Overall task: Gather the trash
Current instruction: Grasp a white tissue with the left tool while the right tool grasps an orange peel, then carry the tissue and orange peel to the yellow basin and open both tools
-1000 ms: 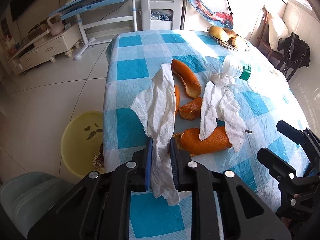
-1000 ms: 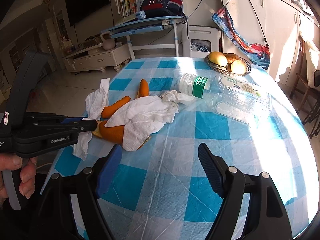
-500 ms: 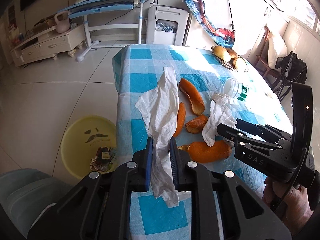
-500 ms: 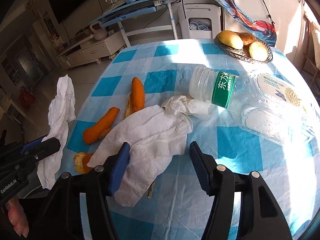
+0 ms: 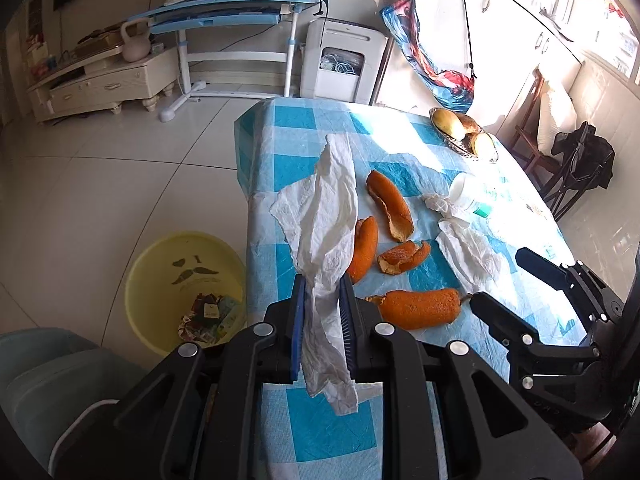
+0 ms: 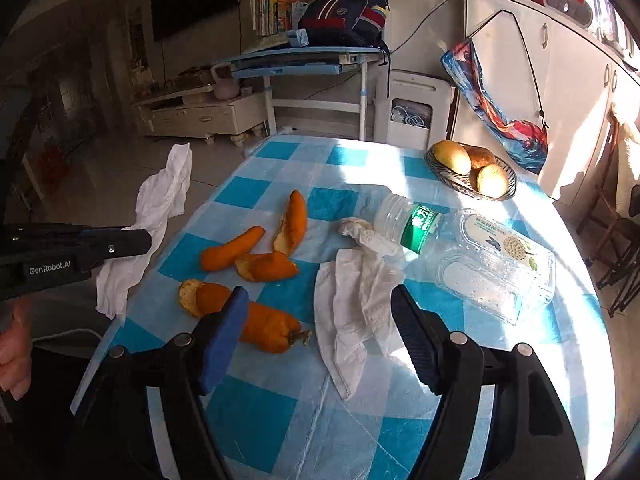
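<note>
Two grippers work a checked surface (image 6: 280,412) strewn with trash. My left gripper (image 5: 323,300) is clamped tight on a white paper tissue (image 5: 326,216), which rises crumpled above the pads and hangs limp below them, just off the surface's edge at 9 o'clock. On the floor beyond that edge, at 8 o'clock in the left wrist view, stands a yellow bin (image 5: 160,272) with scraps already in its bottom.

My right gripper (image 6: 316,332) has just been opening again and its jaws stand wide, gripping nothing. Between them lies a second crumpled tissue (image 6: 356,300), flat on the surface; its edge shows just beside the right pad, though I cannot tell whether they touch. The left pad covers part of the largest orange peel (image 6: 264,320), at 9 o'clock from that tissue.

Three smaller peels (image 6: 260,252) lie farther back, toward 11 o'clock. A clear plastic bottle (image 6: 416,224) with a green label rests on its side at 1 o'clock, its mouth end touching the tissue's twisted tip, and a clear plastic tray (image 6: 496,268) sits against it at 2 o'clock. A wire basket of fruit (image 6: 472,172) stands at the far edge.
</note>
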`<state>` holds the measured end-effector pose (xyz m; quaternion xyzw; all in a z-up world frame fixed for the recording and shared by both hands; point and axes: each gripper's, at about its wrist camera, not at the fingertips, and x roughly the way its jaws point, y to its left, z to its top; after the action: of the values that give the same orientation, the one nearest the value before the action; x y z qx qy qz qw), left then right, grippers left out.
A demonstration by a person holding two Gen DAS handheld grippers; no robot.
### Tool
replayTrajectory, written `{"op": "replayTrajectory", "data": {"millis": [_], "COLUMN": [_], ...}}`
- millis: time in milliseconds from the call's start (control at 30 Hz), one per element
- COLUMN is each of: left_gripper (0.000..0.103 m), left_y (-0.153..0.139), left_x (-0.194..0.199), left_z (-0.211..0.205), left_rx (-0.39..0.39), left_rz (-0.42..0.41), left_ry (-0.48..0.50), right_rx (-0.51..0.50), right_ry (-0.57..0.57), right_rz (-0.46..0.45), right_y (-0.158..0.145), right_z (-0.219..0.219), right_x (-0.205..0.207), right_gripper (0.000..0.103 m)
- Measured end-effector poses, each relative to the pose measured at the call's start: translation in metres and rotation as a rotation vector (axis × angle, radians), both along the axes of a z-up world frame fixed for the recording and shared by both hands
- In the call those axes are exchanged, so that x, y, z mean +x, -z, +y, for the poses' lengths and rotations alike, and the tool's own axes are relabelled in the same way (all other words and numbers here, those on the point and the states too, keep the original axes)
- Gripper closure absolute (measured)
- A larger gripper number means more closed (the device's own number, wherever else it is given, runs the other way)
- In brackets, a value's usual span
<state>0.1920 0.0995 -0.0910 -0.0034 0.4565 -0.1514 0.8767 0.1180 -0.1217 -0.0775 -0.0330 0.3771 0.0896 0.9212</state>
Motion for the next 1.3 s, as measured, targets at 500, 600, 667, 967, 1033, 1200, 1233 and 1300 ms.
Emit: {"op": "replayTrajectory", "data": {"millis": [500, 600, 667, 967, 1033, 1200, 1233, 1300], "left_gripper": [0.086, 0.086, 0.086, 0.086, 0.086, 0.086, 0.086, 0.086], "left_y": [-0.003, -0.003, -0.003, -0.008, -0.01, -0.01, -0.009, -0.006], "left_x": [0.008, 0.007, 0.007, 0.008, 0.01, 0.024, 0.028, 0.036], "left_z": [0.023, 0.026, 0.029, 0.055, 0.065, 0.096, 0.102, 0.112], "left_rx": [-0.048, -0.05, -0.05, -0.071, -0.071, -0.095, -0.096, -0.08], "left_rz": [0.005, 0.007, 0.008, -0.008, -0.013, 0.003, 0.009, 0.016], "left_ry": [-0.065, -0.072, -0.078, -0.141, -0.164, -0.238, -0.254, -0.284], "right_rx": [-0.014, -0.009, -0.013, 0.054, 0.061, 0.08, 0.083, 0.089], "right_ry": [-0.151, -0.158, -0.163, -0.175, -0.191, -0.231, -0.239, -0.252], "right_rz": [0.175, 0.186, 0.189, 0.115, 0.097, 0.073, 0.072, 0.071], "right_y": [0.04, 0.039, 0.037, 0.008, 0.001, -0.011, -0.012, -0.013], "right_z": [0.029, 0.031, 0.033, 0.049, 0.059, 0.083, 0.088, 0.097], "right_x": [0.018, 0.012, 0.008, -0.001, 0.0, 0.011, 0.014, 0.019], "right_gripper": [0.054, 0.069, 0.077, 0.078, 0.078, 0.078, 0.078, 0.078]}}
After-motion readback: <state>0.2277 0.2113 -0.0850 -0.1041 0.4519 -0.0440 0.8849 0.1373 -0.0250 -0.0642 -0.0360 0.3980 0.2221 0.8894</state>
